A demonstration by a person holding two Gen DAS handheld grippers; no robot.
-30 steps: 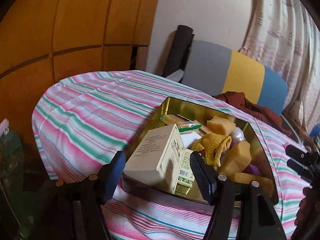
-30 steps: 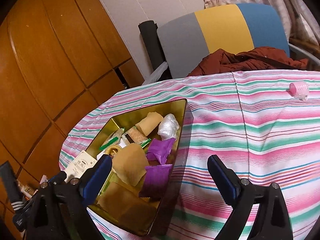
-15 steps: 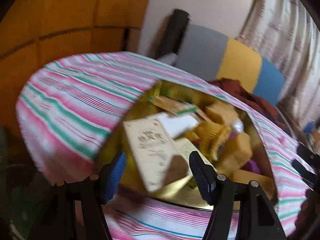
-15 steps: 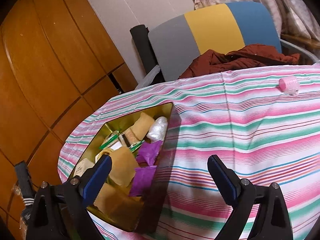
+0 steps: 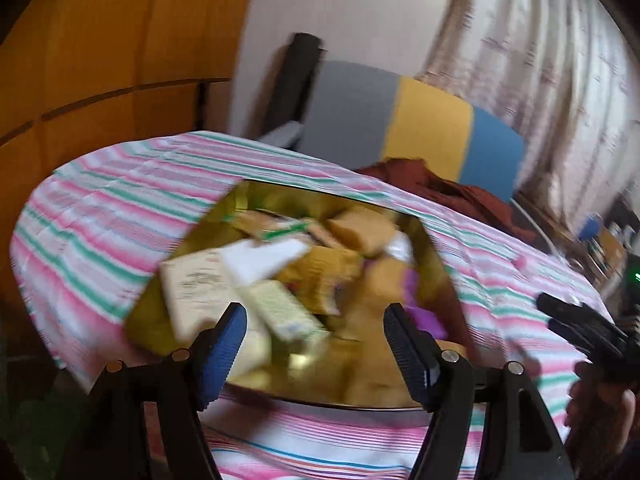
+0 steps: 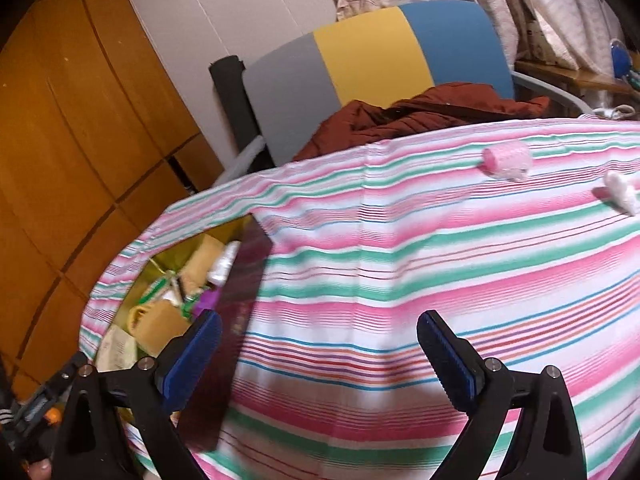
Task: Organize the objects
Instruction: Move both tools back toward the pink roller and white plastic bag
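Observation:
A gold tin (image 5: pixel 280 196) sits on the striped tablecloth (image 5: pixel 120 200), packed with several things. A cream carton (image 5: pixel 196 292) lies flat at its near left, beside a pale green box (image 5: pixel 280 312), tan blocks (image 5: pixel 360 228) and a purple packet (image 5: pixel 416 292). My left gripper (image 5: pixel 316 316) hovers over the tin's near edge, its jaws opening, with nothing pressed between the pads. My right gripper (image 6: pixel 320 320) stands open over bare cloth, right of the tin (image 6: pixel 244 280). A pink roller (image 6: pixel 506 158) and a small white piece (image 6: pixel 620 194) lie far right on the table.
A grey, yellow and blue chair (image 6: pixel 376 56) with a rust-brown garment (image 6: pixel 420 116) stands behind the table. Wooden panelling (image 6: pixel 80 140) fills the left and curtains (image 5: pixel 540 60) the right. A hand (image 5: pixel 592 384) shows at the left wrist view's right edge.
The cream carton stood between my left fingers a second ago and now lies flat in the tin, free of the pads. My right gripper has swung right, away from the tin.

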